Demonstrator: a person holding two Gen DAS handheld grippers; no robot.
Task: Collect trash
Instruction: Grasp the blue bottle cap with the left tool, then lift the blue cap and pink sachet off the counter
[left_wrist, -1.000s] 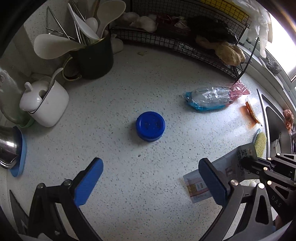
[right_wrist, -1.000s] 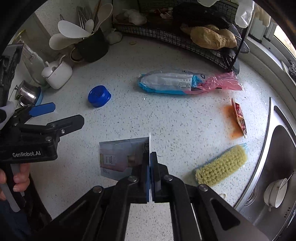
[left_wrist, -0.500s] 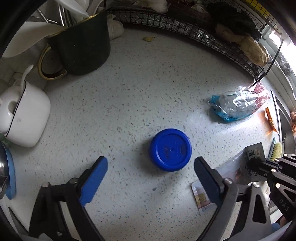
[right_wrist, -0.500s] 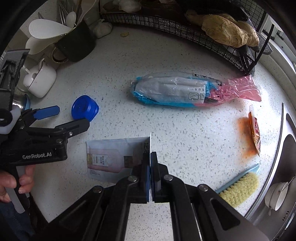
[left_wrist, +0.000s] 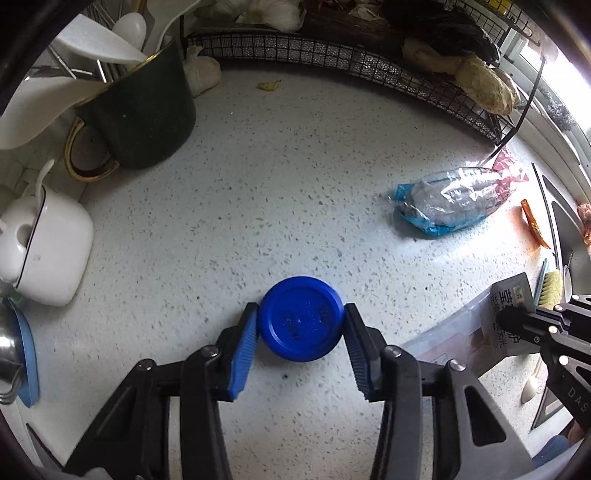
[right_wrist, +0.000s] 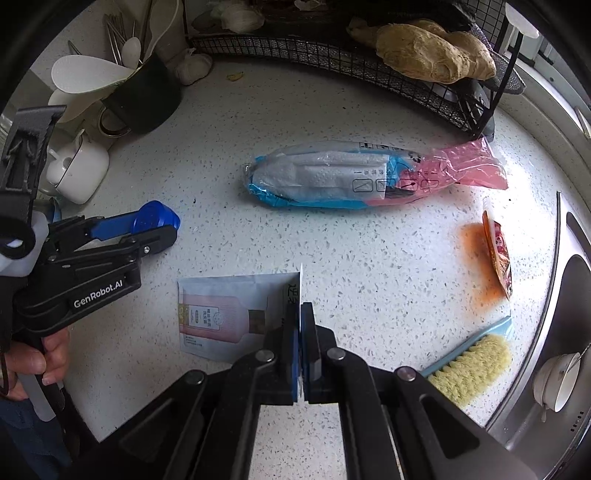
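Blue lid (left_wrist: 299, 319): round plastic, flat on the speckled counter (left_wrist: 258, 206), sitting between the blue pads of the left gripper (left_wrist: 300, 334).
Left gripper: closed in to the lid's width, both pads touching its rim on opposite sides (whether it is squeezed firm I can't tell).
Right gripper (right_wrist: 300, 345): clamped tight on the edge of a flat paper packet (right_wrist: 225, 317), which hangs out to its left, just above the counter.
Step in hand: securing the lid, second piece of trash after the packet.
Next move: by my reading, firm up the squeeze and lift straight; the lid is shallow and slick, so a low grip on the rim could let it pop out.
Still to collect: the long plastic bag (right_wrist: 369, 179) in the middle of the counter, and the small orange wrapper (right_wrist: 498, 254) lying on an orange stain near the sink (right_wrist: 569, 332).
Not trash, probably: the scrub brush (right_wrist: 472, 360), the dark mug of utensils (left_wrist: 144, 118), the white pot (left_wrist: 51, 243).
Change from a second ago: the left jaws then stood wide with the lid well ahead of them; since then they have moved up and shut around it. The right gripper's hold on the packet is unchanged.
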